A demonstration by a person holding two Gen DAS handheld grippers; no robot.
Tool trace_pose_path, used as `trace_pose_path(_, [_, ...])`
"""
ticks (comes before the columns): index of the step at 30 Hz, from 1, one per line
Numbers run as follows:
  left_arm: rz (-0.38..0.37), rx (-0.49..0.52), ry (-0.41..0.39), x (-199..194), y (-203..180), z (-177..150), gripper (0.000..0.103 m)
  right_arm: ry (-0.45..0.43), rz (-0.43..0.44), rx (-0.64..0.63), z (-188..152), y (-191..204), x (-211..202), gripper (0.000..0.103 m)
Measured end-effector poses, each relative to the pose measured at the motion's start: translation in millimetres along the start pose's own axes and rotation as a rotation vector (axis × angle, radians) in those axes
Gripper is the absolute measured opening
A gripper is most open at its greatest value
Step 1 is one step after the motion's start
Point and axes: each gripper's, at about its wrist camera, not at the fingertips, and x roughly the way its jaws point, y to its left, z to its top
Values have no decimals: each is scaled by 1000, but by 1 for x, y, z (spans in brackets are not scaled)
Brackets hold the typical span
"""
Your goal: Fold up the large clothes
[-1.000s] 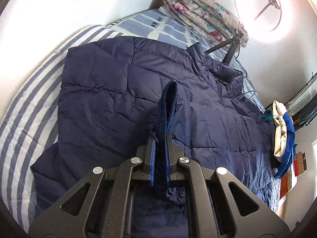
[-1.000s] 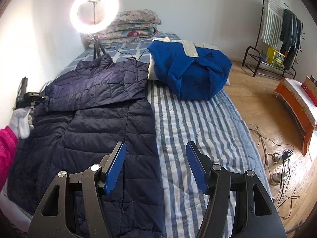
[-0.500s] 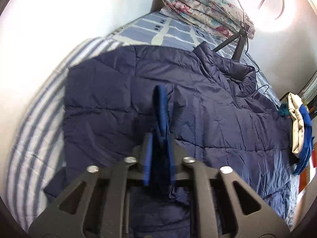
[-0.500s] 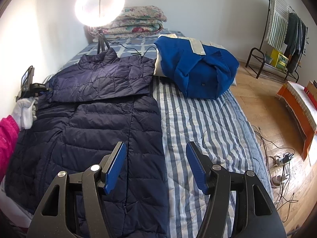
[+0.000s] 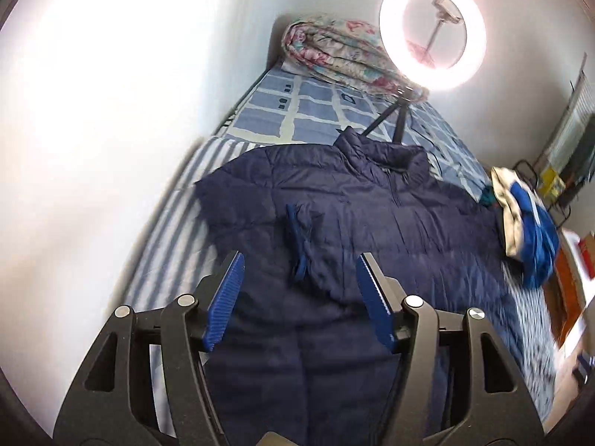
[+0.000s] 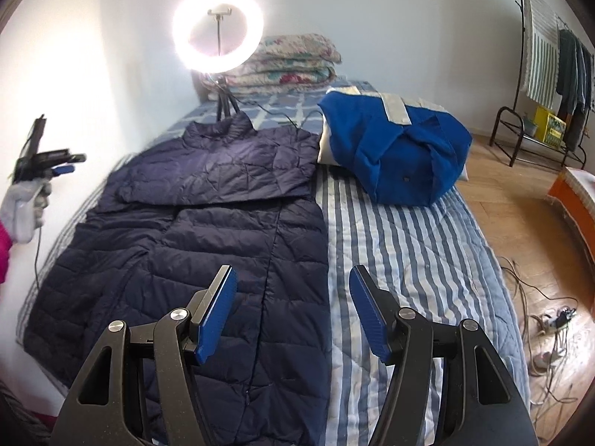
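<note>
On the striped bed point(image 6: 405, 245), along its left side, lies a navy puffer coat point(image 6: 208, 238), collar far, one sleeve folded across the chest. Above it hangs the left gripper point(image 5: 299, 297), jaws wide and empty; likewise the right gripper point(image 6: 292, 308), spread wide over the coat's right edge. Risks, as a guess: slippery quilted shell springing the sleeve cuff point(image 5: 297, 245) back open; a thick pinch slipping out mid-fold; the ring light point(image 6: 217, 41) tripod at the collar catching lifted fabric.
</note>
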Motion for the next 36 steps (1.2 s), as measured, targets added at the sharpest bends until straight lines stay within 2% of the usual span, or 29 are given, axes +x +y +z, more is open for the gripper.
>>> trace_pose_path(1, [2,12,2,-15,2,-5,64,-4,7,-3,-2,-2,1,63])
trace_pose_path(3, [0,23,5,-35,4,-15,72,-3,22,1,-5,-5,2,63])
trace_pose_path(4, [2,25,2,-46,6,-21,80,8,37,6,-7,-7,5,63])
trace_pose_path(5, [0,31,3,-59,8,-28,84,17,42,10,-8,-9,6,63])
trace_pose_path(9, [-12,28,30,-101,18,-60,84,40,50,1,-17,-16,9,63])
trace_pose_path(15, [-31,0,110,-148,39,-128,84,167,124,30,-48,-40,26,63])
trace_pose_path(19, [-41,-51,215,-151,54,-180,84,262,200,94,-78,-61,38,63])
trace_pose_path(22, [-40,-101,259,-147,65,-211,84,302,246,129,-93,-69,38,63])
trace_pose_path(26, [-129,-279,337,-130,92,-247,84,333,285,162,-106,-73,36,63])
trace_pose_path(29, [-184,-391,383,-118,107,-262,84,365,321,187,-115,-74,39,63])
trace_pose_path(33, [-197,-398,401,-112,106,-271,81,405,385,222,-124,-70,45,63])
trace_pose_path(36, [-210,-400,434,-104,103,-281,74,440,421,227,-129,-64,50,63])
